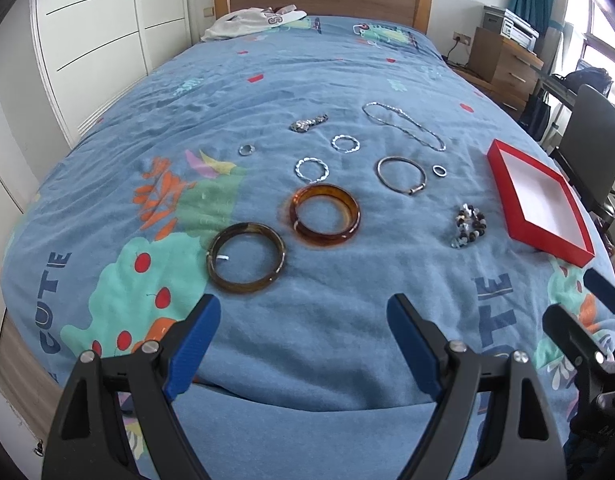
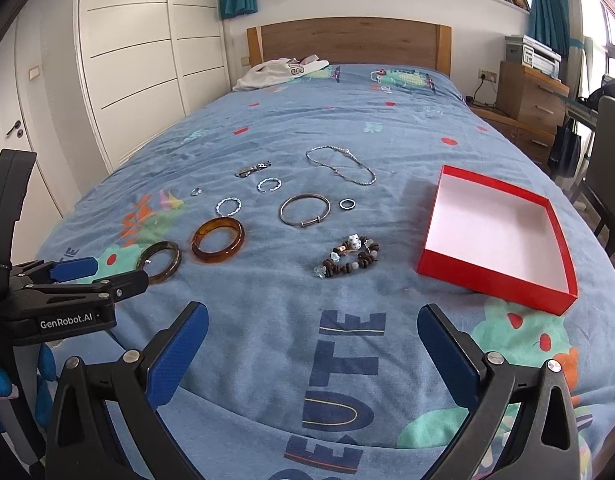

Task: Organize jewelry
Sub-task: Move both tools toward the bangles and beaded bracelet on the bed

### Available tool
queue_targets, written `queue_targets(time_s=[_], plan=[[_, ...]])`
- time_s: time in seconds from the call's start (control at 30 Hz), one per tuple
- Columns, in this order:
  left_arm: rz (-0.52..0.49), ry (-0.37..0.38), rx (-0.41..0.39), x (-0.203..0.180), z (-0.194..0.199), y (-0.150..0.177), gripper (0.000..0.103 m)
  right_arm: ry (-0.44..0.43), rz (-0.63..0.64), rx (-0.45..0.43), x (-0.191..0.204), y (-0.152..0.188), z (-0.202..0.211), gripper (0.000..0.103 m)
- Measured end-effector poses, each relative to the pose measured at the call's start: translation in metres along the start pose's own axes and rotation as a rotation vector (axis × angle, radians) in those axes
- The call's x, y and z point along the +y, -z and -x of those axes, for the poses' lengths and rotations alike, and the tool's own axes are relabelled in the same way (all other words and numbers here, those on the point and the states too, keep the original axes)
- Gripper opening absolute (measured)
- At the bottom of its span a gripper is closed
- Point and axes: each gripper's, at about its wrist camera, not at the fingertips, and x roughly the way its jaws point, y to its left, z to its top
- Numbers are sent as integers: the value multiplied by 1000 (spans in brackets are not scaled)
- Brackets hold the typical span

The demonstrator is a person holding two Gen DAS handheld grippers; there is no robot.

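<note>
Several pieces of jewelry lie spread on a blue bedspread. A dark brown bangle (image 1: 246, 257) (image 2: 159, 261) is nearest my left gripper (image 1: 303, 310), which hovers open just short of it. An amber bangle (image 1: 324, 214) (image 2: 218, 239) lies beyond. A beaded bracelet (image 1: 468, 224) (image 2: 349, 259) lies ahead of my right gripper (image 2: 312, 316), also open and holding nothing. A thin silver bangle (image 2: 305, 209), twisted silver rings (image 1: 311, 169), small rings (image 2: 347, 203), a silver chain necklace (image 1: 403, 124) (image 2: 341, 163) and a watch-like piece (image 1: 308, 123) lie farther back. An empty red box (image 1: 537, 202) (image 2: 495, 236) sits at the right.
A white garment (image 2: 279, 72) lies by the wooden headboard (image 2: 347, 40). White wardrobe doors (image 2: 147, 60) stand left of the bed. A wooden drawer unit (image 2: 531, 100) with a printer and a dark chair (image 1: 591, 140) stand at the right. The left gripper's body (image 2: 67, 292) shows at the right wrist view's left edge.
</note>
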Motion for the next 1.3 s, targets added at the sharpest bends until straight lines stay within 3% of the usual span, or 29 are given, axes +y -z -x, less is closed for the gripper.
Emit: queue_targets(time_s=[0.2,0.93,1.3], plan=[[0,7,-2,0,0,-2,85,-19,-16,15,-6,1,-4,102],[-40,58,-14,-8,-8,-10,85,62,4,14,-5,-1,-12,101],[-16,4,-32,-1,-13,-10,85,39,-22,7,-17,-5,-18,101]])
